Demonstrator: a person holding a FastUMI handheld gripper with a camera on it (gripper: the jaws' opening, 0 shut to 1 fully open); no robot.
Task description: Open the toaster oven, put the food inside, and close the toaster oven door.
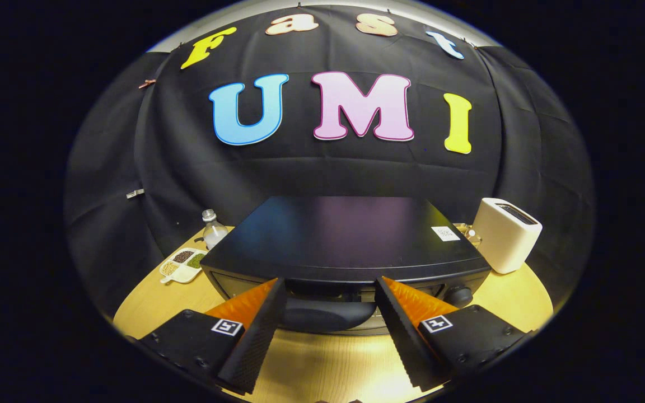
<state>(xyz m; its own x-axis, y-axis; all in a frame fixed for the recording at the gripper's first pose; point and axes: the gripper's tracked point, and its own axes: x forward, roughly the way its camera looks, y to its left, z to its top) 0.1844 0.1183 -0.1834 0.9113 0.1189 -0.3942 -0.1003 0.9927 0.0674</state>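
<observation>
A black toaster oven (345,235) stands on the round wooden table (322,364), seen from above and in front. Its dark rounded door handle (322,314) runs across the top of the front face, which is steeply foreshortened; the door looks upright against the oven. My gripper (329,282) is open, with one finger at each end of the handle and the handle in the gap between them. The fingertips reach the oven's front edge, and I cannot tell whether they touch the handle. A control knob (459,295) sits on the front, just past the right finger.
A white pop-up toaster (506,235) stands to the right of the oven, with a small glass object (471,234) behind it. On the left are a clear bottle (212,228) and a divided white dish of beans and grains (182,264). Bare tabletop lies below the fingers.
</observation>
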